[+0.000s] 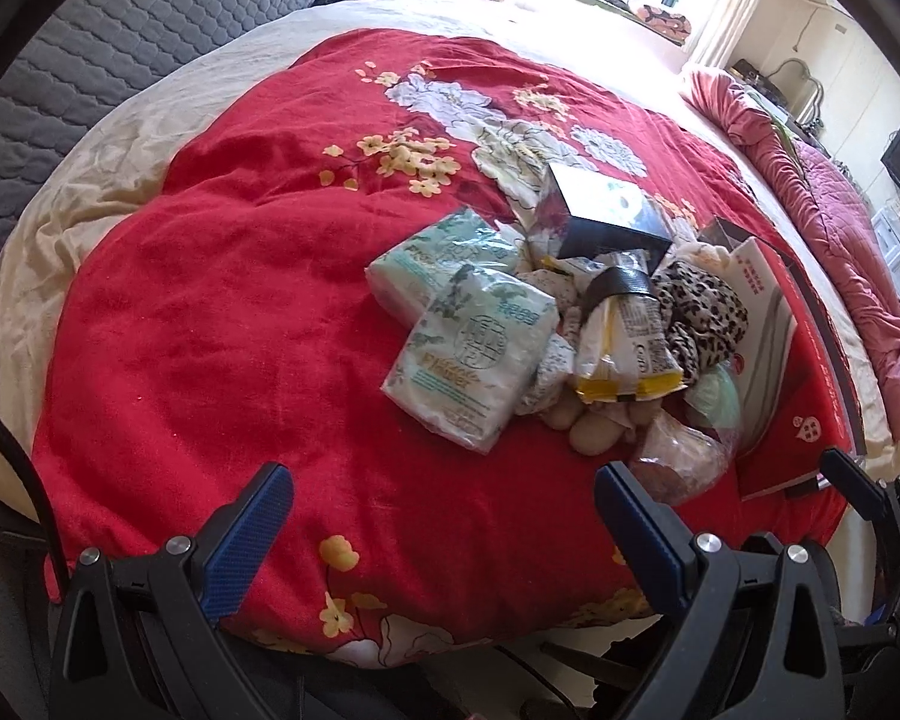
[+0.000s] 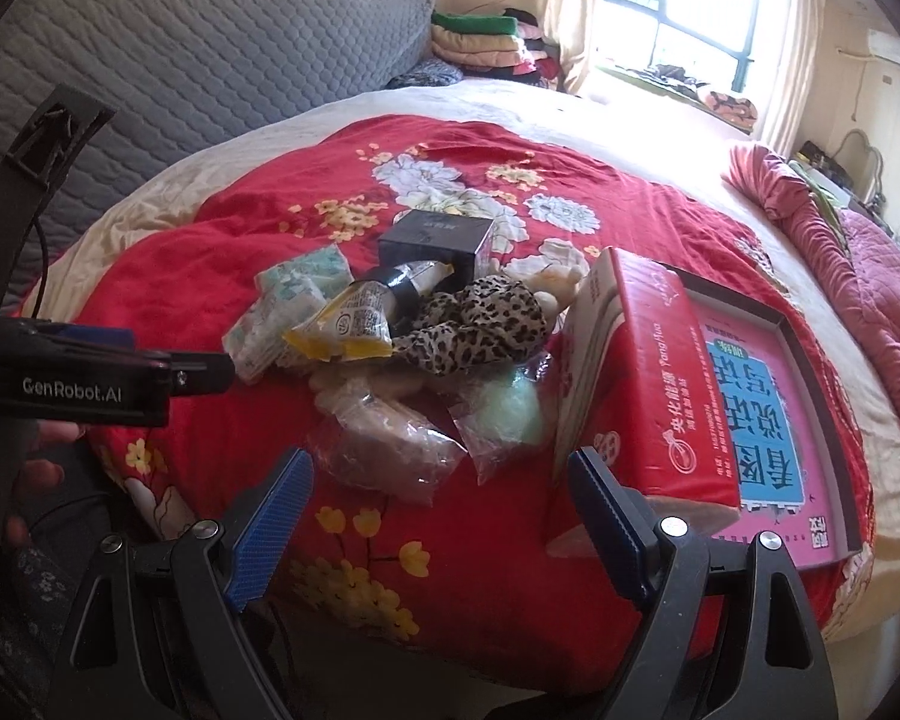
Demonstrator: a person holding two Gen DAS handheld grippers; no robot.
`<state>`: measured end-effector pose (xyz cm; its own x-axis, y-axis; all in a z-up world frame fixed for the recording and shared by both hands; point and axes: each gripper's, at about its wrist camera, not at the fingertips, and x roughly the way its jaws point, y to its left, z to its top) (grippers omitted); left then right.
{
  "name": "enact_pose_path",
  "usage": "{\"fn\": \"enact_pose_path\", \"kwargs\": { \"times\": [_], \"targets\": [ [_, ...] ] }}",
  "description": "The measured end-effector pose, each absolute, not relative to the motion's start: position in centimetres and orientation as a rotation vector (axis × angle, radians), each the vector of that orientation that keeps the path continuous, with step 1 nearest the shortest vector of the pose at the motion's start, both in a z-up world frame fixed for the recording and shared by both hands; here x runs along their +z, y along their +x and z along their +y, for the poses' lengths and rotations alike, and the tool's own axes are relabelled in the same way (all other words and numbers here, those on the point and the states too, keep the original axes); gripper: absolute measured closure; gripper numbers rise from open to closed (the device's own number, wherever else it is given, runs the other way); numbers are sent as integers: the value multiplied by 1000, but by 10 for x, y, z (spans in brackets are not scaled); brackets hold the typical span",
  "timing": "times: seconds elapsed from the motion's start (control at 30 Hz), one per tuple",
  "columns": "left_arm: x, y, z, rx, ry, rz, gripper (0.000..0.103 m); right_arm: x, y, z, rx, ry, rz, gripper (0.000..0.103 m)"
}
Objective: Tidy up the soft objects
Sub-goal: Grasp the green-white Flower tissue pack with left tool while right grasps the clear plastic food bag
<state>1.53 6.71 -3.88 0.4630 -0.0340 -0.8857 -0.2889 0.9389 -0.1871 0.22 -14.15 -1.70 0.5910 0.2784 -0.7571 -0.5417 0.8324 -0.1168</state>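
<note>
Ahead of the right gripper (image 2: 438, 516) a bagged bundle (image 2: 384, 450) is laid on the quilt (image 2: 168, 276); behind it a scarf (image 2: 480, 324) is heaped; tissue packs (image 2: 282, 312) are stacked to the left; a carton (image 2: 660, 372) is stood right.

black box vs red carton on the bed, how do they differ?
The black box is small, dark and closed, and sits at the far side of the pile. The red carton is larger, printed with white text, and stands open at the pile's right edge. Both are rigid boxes among soft items on the red floral blanket.
</note>
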Motion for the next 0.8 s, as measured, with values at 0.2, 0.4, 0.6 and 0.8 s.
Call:
{"fn": "enact_pose_path", "kwargs": {
  "times": [0.2, 0.4, 0.6, 0.8],
  "targets": [
    [-56, 37, 82, 143, -339, 1096, 2, -35, 7, -127, 536, -450, 819, 16],
    [-74, 56, 87, 63, -341, 1122, 12, -45, 11, -117, 579, -524, 807, 16],
    [-84, 66, 89, -27, -397, 1125, 20, -56, 12, -102, 607, -637, 776, 16],
    [-83, 70, 90, -83, -398, 1088, 24, -78, 18, -81, 611, -801, 768, 16]
  ]
}}
